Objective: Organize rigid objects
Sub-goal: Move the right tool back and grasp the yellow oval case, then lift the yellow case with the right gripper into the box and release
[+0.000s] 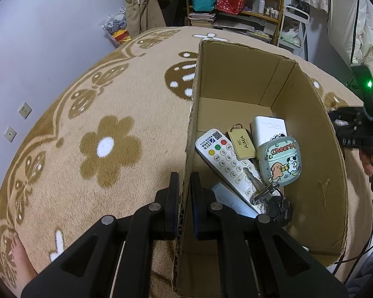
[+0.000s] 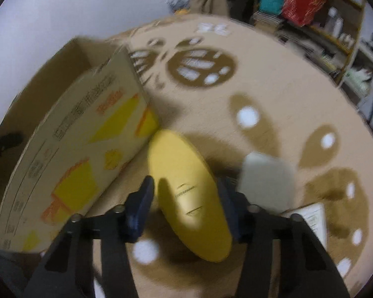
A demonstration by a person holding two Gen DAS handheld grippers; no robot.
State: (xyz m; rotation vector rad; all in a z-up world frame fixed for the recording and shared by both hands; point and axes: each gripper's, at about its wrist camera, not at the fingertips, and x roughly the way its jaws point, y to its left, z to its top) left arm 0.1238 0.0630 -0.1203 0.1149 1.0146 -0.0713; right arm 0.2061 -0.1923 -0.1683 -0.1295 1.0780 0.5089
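Flower-patterned rug point(image 1: 107, 114) under cardboard box point(image 1: 310, 134), yellow case point(image 2: 186, 193), grey block point(image 2: 266, 183).

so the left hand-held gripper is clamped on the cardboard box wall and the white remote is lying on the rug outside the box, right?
Not quite. The left hand-held gripper does clamp the cardboard box wall, but the white remote lies inside the box, as the left wrist view shows.

The right wrist view is smeared throughout. Print on the yellow case point(image 2: 189, 193) cannot be read, and a pale block point(image 2: 266, 183) at two o'clock from it is perhaps a box. In the left wrist view, a flat white item point(image 1: 226, 198) is largely hidden under the remote point(image 1: 226, 164).
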